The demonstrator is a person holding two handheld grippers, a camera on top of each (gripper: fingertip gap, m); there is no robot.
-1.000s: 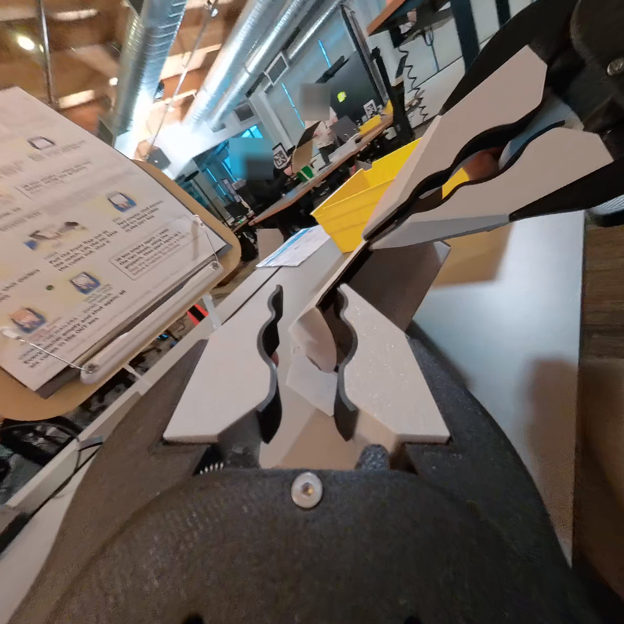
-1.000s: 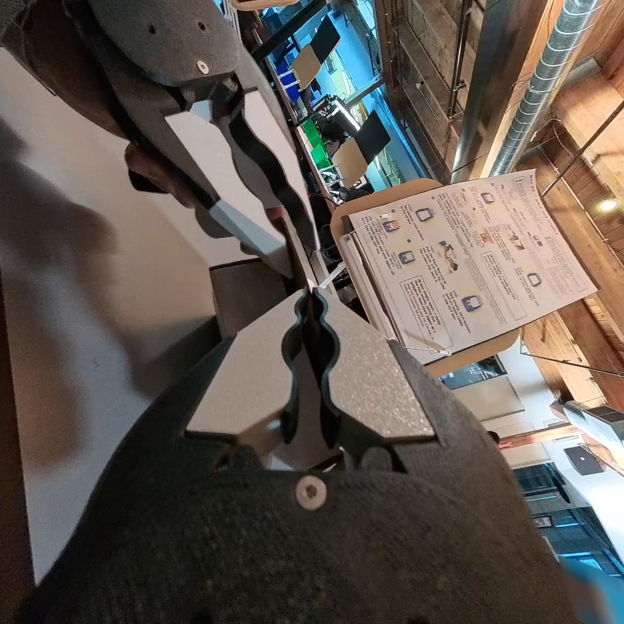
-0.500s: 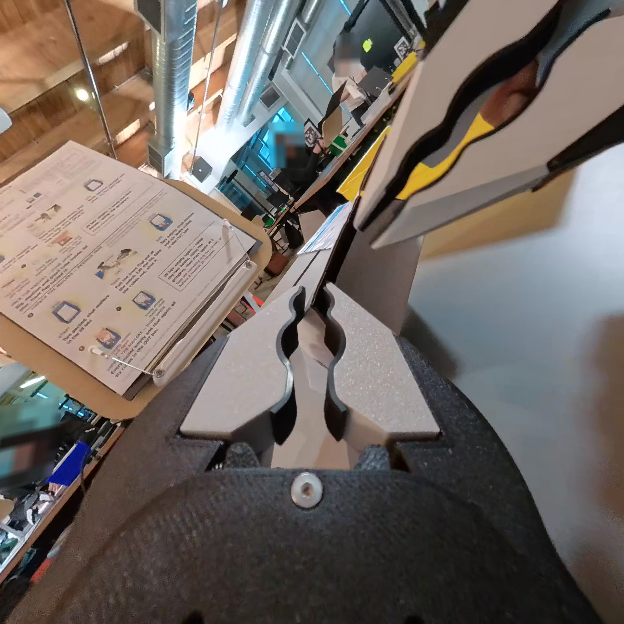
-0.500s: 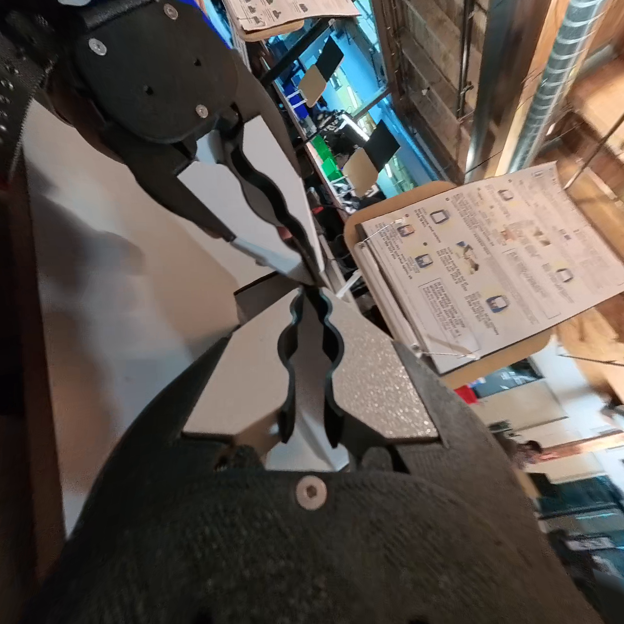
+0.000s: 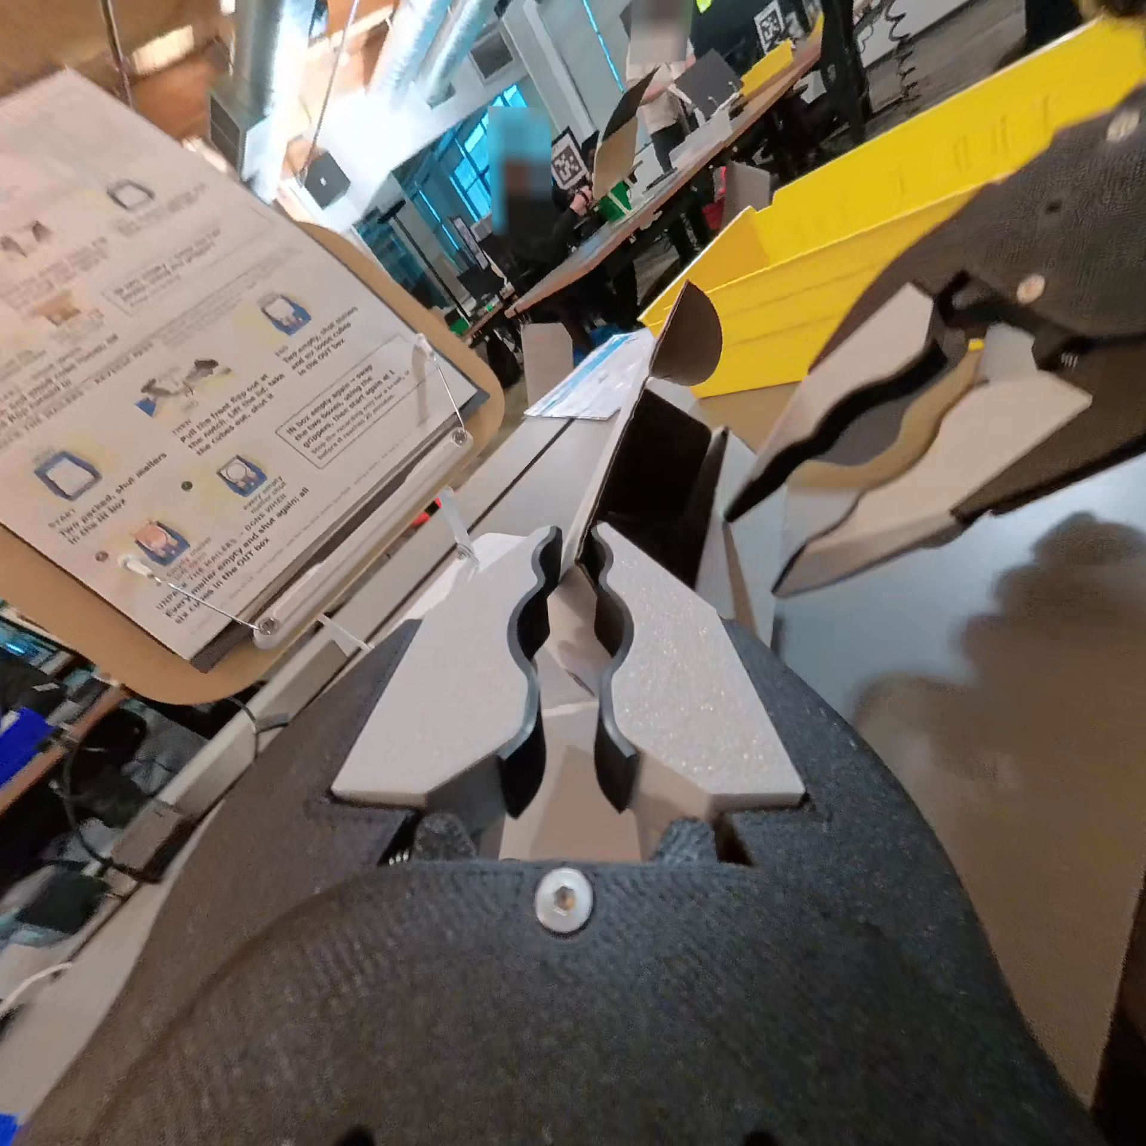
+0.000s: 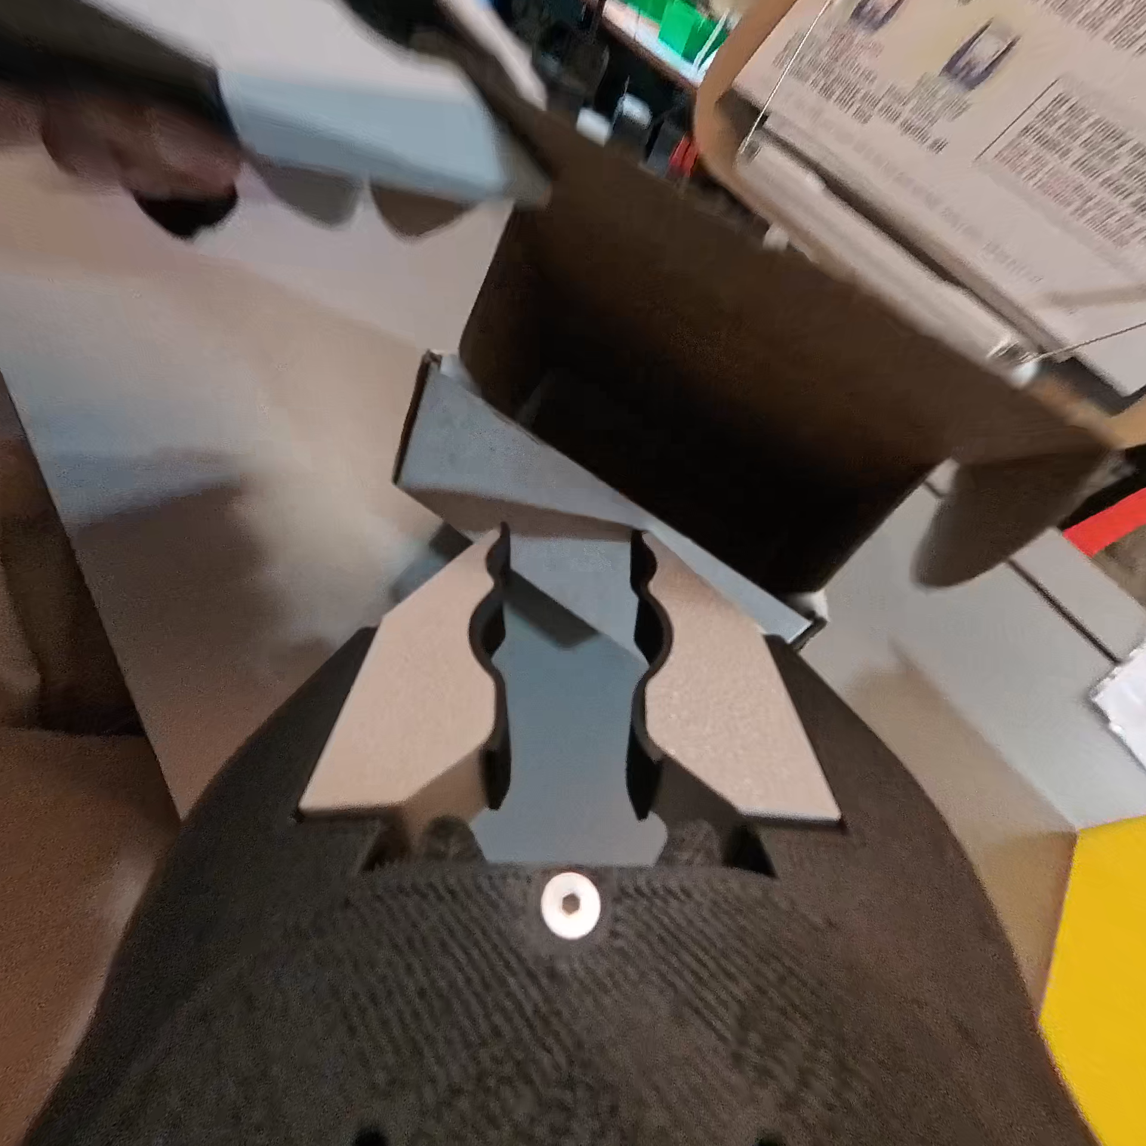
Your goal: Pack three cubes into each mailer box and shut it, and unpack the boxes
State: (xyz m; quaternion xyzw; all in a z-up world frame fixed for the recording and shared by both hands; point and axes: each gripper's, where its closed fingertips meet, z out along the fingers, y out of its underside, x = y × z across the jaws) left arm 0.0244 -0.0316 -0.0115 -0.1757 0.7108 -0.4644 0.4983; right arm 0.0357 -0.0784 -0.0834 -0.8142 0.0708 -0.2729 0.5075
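A cardboard mailer box point(image 5: 666, 471) stands open on the grey table point(image 5: 967, 626), its lid point(image 5: 611, 471) raised edge-on with a rounded side tab point(image 5: 688, 341) at the top. My left gripper point(image 5: 577, 549) is shut on the lid's edge and holds it up. My right gripper point(image 5: 759, 549) is just right of the box, tips close to its wall. In the blurred right wrist view, the right gripper point(image 6: 570, 539) is open and empty, facing the box's grey front wall point(image 6: 496, 459) and dark inside point(image 6: 682, 403). The left gripper point(image 6: 372, 142) is at top left. No cubes show.
A yellow bin point(image 5: 868, 248) stands behind the box at the right and also shows in the right wrist view point(image 6: 1104, 992). An instruction sheet on a brown board point(image 5: 217, 372) hangs over the table's left edge. A paper sheet point(image 5: 589, 384) lies at the back. The tips of one gripper are about 9 cm away from the tips of the other.
My left gripper closed on the lid's edge. My right gripper let go of the cardboard, opened and swung round to face the open box.
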